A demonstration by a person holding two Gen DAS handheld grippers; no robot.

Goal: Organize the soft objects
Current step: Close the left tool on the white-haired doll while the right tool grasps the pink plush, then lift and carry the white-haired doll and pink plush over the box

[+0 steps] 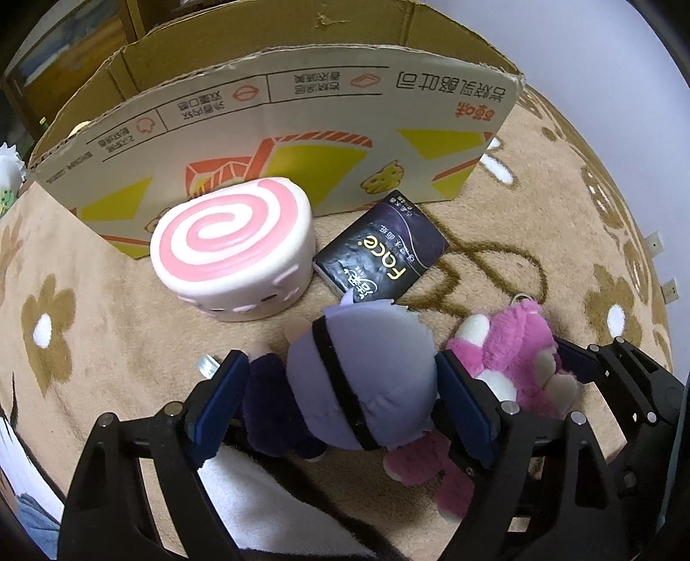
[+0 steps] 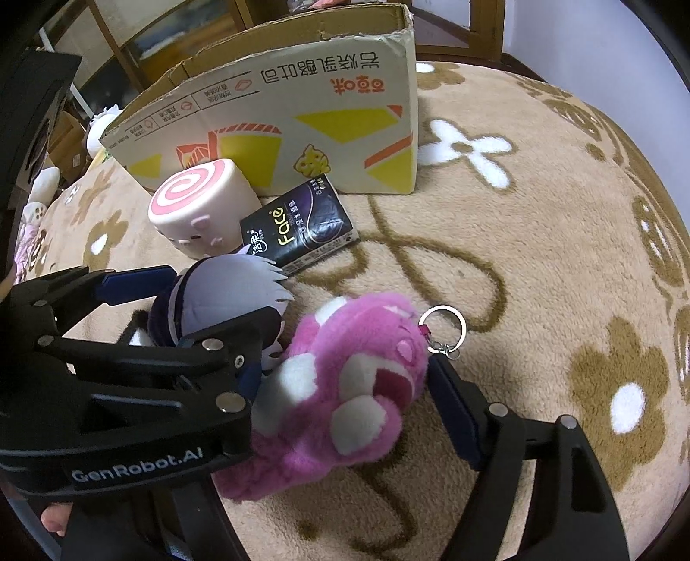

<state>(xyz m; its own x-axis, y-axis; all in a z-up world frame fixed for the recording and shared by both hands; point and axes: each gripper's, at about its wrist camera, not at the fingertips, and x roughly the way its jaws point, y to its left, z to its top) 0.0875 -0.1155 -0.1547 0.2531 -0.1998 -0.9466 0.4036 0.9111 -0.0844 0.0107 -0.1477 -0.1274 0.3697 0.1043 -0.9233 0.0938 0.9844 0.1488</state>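
Rug, window wall and wooden furniture around the work spot

A tan plush rug [image 2: 539,267] with brown flowers, white flower centres and looping brown lines covers the surface. At its far edge stand brown wooden furniture frames [image 2: 487,26], and beside them a pale lilac wall [image 2: 603,43] rises. Two small white wall fittings [image 1: 655,244] show at the right edge of the left wrist view. At the lower left of the right wrist view, a person's bare toe [image 2: 54,522] shows.
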